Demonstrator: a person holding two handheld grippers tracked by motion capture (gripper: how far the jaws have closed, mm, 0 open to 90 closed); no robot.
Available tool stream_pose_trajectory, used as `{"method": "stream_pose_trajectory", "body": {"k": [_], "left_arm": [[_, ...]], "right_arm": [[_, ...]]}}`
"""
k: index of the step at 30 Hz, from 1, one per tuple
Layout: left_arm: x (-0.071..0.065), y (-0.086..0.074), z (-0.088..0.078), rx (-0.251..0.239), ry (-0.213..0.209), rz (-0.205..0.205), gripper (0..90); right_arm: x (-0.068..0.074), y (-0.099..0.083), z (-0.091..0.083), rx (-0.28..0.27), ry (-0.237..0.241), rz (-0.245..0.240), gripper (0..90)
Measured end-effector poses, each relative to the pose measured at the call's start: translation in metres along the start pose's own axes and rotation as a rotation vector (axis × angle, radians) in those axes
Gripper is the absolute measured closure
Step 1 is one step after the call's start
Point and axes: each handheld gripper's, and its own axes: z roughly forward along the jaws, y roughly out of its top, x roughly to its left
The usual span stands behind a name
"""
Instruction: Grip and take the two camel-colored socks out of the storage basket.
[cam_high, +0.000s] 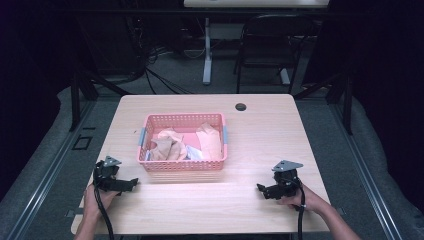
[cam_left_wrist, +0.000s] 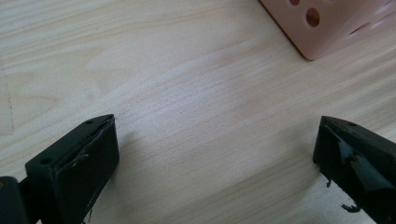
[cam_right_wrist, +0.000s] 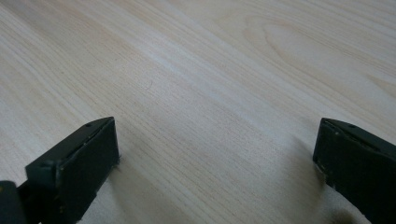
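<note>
Both of the person's hands rest low on the near part of the wooden table, one at each front corner, forearms coming in from the bottom edge. The left hand holds the left gripper lying roughly level, its tips pointing inward toward the table's middle and a little toward the pink basket; the cable trails back along the wrist. The right hand mirrors that pose — the right gripper lies level and points inward to the left, well apart from the basket.

In the left gripper view the two black jaws stand wide apart with only bare wood between them, so the left gripper is released and holds nothing; a rounded corner of the pink basket shows just ahead and to one side, near but not touching. In the right gripper view the jaws are equally spread over bare wood — the right gripper is also released and empty.

The basket sits at the middle of the table, between the two grippers and farther back. It holds crumpled pale peach cloth — possibly several pieces, though the high view is too small to tell them apart.
</note>
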Motion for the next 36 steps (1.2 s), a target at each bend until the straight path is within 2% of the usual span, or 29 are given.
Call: {"method": "stream_pose_trajectory", "body": {"k": [1, 5, 6, 7, 10, 13, 14, 15, 16, 21, 22, 26, 27, 29, 30, 31, 36], "left_arm": [[-0.003, 0.003, 0.0, 0.024, 0.004, 0.001, 0.0], [-0.005, 0.011, -0.006, 0.049, 0.024, 0.009, 0.0], [-0.006, 0.012, -0.008, 0.045, 0.023, -0.005, 0.0], [-0.005, 0.014, -0.011, 0.057, -0.018, -0.011, 0.0], [-0.005, 0.017, -0.018, 0.07, -0.035, -0.02, 0.0], [-0.004, 0.019, -0.024, 0.062, -0.032, -0.022, 0.0], [-0.002, 0.024, -0.03, 0.044, -0.028, -0.039, 0.0], [-0.002, 0.024, -0.03, 0.044, -0.028, -0.039, 0.0], [0.001, 0.031, -0.039, 0.028, -0.02, -0.046, 0.0], [0.006, 0.047, -0.054, 0.001, -0.015, -0.051, 0.0], [0.006, 0.054, -0.06, -0.007, -0.014, -0.046, 0.0], [0.005, 0.066, -0.067, -0.016, -0.02, -0.034, 0.0], [0.002, 0.074, -0.07, -0.014, -0.02, -0.023, 0.0], [0.002, 0.078, -0.072, -0.015, -0.021, -0.016, 0.0], [0.0, 0.087, -0.076, -0.024, -0.017, -0.007, 0.0], [0.0, 0.087, -0.076, -0.024, -0.017, -0.007, 0.0], [-0.014, 0.121, -0.081, -0.025, -0.02, 0.037, 0.0]], "right_arm": [[0.0, 0.0, 0.0, -0.004, 0.0, 0.005, 0.0], [0.0, 0.0, 0.0, -0.005, 0.0, 0.006, 0.0], [0.0, 0.0, 0.0, -0.004, 0.001, 0.005, 0.0], [0.0, 0.0, 0.0, 0.0, -0.001, 0.002, 0.0], [0.0, 0.0, -0.001, 0.004, 0.0, 0.005, 0.0], [0.0, 0.0, -0.001, 0.003, 0.0, 0.005, 0.0], [0.0, 0.0, -0.001, 0.003, 0.0, 0.005, 0.0], [0.0, 0.0, -0.001, 0.003, 0.0, 0.005, 0.0], [0.0, 0.0, -0.001, 0.004, -0.001, 0.004, 0.0], [0.0, 0.0, 0.0, 0.0, 0.002, 0.002, 0.0], [0.0, 0.0, 0.0, 0.0, 0.0, 0.0, 0.0], [0.0, 0.0, 0.0, 0.0, 0.0, -0.001, 0.0], [0.0, 0.0, 0.0, 0.0, 0.0, 0.0, 0.0], [0.0, 0.0, 0.0, 0.0, 0.0, 0.0, 0.0], [0.0, 0.0, 0.0, 0.001, 0.001, -0.001, 0.0], [0.0, 0.0, 0.0, 0.001, 0.001, -0.001, 0.0], [0.001, 0.0, 0.0, 0.001, -0.001, 0.0, 0.0]]}}
